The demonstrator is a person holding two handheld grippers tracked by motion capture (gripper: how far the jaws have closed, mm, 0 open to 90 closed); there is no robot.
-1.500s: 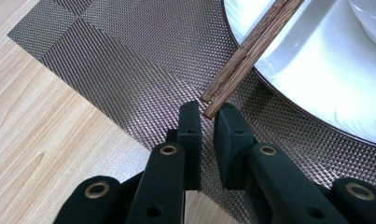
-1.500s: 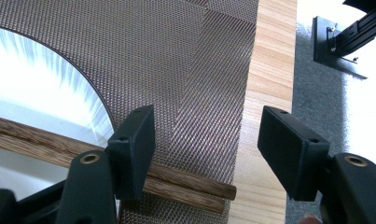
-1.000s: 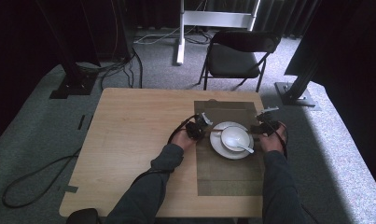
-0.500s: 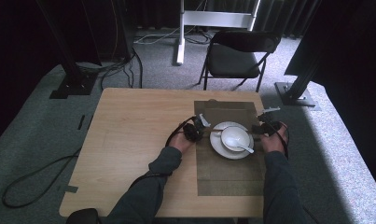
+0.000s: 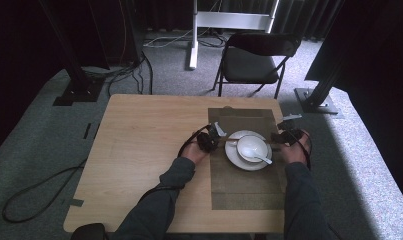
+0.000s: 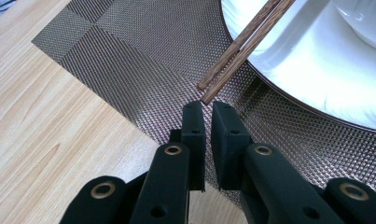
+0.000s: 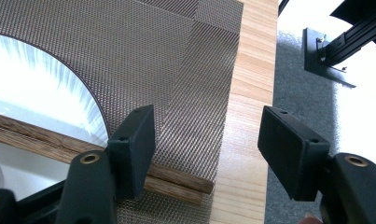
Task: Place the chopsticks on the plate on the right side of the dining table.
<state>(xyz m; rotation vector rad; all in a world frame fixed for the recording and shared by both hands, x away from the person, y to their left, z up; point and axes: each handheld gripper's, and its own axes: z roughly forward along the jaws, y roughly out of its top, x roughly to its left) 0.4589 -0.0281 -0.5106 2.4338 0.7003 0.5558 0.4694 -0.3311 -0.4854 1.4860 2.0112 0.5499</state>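
The left tool (image 6: 207,108) has been closing; its jaws are now sitting pressed together, empty, with the chopsticks (image 6: 244,44) lying just beyond at one o'clock across the plate (image 6: 311,70). The right tool (image 7: 209,135) is standing spread.

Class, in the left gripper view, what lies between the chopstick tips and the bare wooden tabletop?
The woven placemat lies between the chopsticks and the wooden table. The left gripper view shows this.
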